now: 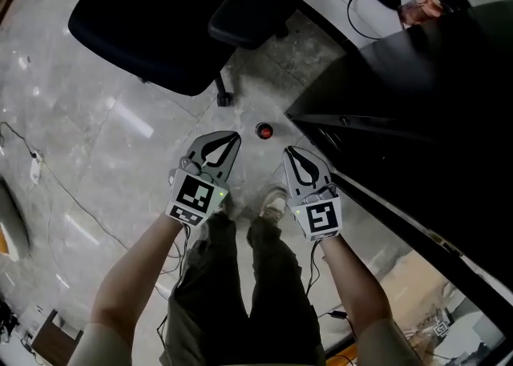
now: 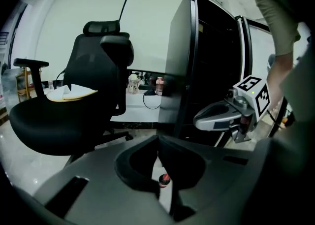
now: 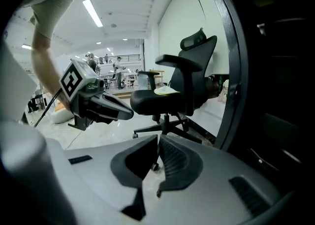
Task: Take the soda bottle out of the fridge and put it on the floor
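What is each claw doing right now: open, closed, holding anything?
Left claw: closed, holding nothing.
Right claw: closed, holding nothing.

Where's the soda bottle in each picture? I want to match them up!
Head view: the soda bottle is near the middle, and you look down on its red cap.
Left gripper view: low in the middle, tiny.
Right gripper view: I can't find it there.
Shared landmark: the black office chair.

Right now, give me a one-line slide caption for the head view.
Soda bottle upright on the floor beside the black fridge; left gripper and right gripper both shut, empty.
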A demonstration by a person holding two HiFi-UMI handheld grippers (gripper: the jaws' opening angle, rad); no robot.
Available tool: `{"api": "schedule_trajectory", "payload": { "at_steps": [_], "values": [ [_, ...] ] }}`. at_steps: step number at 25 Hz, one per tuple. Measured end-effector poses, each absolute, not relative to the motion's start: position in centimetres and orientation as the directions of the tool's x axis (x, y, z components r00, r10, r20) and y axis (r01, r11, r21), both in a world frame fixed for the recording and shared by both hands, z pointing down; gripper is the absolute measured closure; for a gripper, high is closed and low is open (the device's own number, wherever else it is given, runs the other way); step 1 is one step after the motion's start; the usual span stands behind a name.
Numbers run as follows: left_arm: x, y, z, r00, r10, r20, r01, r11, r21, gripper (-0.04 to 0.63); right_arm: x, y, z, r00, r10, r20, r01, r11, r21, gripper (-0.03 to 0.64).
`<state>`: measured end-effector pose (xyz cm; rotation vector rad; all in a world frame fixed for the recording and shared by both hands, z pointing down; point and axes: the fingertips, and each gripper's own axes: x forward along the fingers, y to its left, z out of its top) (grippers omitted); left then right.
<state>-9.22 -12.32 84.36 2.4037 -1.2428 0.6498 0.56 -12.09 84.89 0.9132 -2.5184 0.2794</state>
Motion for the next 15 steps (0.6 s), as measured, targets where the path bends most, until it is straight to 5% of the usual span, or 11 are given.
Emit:
{"api": "schedule_trajectory", "payload": {
  "at_steps": [15],
  "values": [
    [-11.7, -13.6, 64.4, 0.458, -0.707, 0.539, -0.850, -0.526, 0.032, 0.589, 0.5, -11.8, 63.0, -0.696, -0.564, 0.445, -0.658, 0.748, -0.081, 0.620]
  ]
}}
